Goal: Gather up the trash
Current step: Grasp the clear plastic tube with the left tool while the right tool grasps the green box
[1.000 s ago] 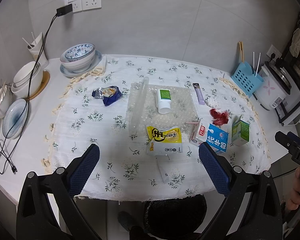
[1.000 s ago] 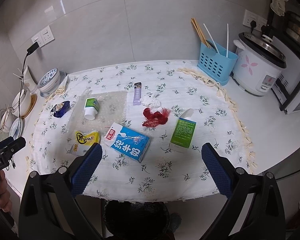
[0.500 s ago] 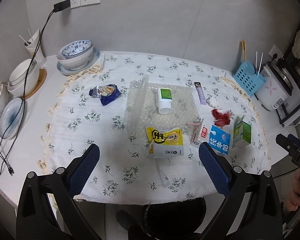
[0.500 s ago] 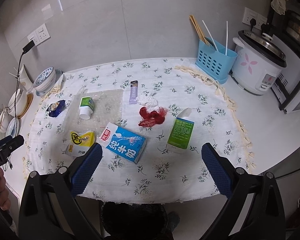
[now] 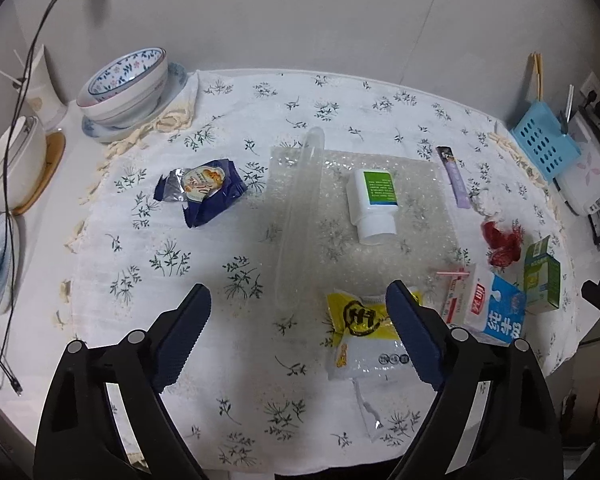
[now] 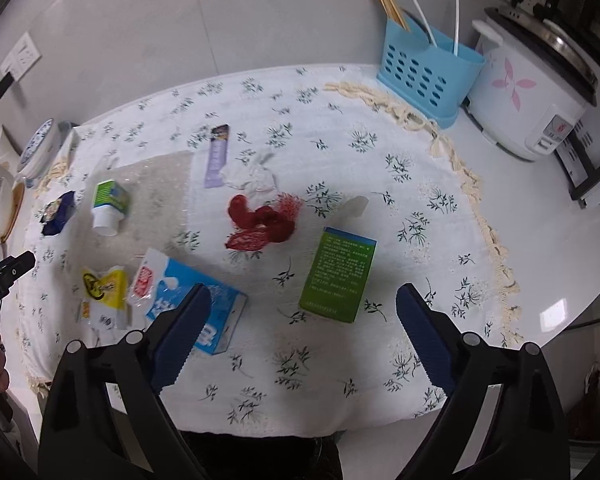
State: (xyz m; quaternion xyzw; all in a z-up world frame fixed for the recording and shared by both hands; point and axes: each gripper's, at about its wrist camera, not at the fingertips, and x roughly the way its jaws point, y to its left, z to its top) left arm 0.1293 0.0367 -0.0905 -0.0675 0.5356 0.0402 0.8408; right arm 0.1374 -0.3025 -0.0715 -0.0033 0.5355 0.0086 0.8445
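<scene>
Both grippers are descending toward litter on the table [image 5: 40, 300], jaws wide, just narrowing, nothing between them. The left gripper [image 5: 298, 330] is nearing the yellow packet [image 5: 356, 316]; the right gripper [image 6: 302, 334] needs centering over the green carton [image 6: 338, 276].

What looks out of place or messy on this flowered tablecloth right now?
Litter is strewn across the flowered tablecloth: a blue-and-white milk carton and a green carton lie tipped on their sides, a torn yellow snack packet lies open, and a crumpled white tissue sits beside a scrunched red net.
</scene>
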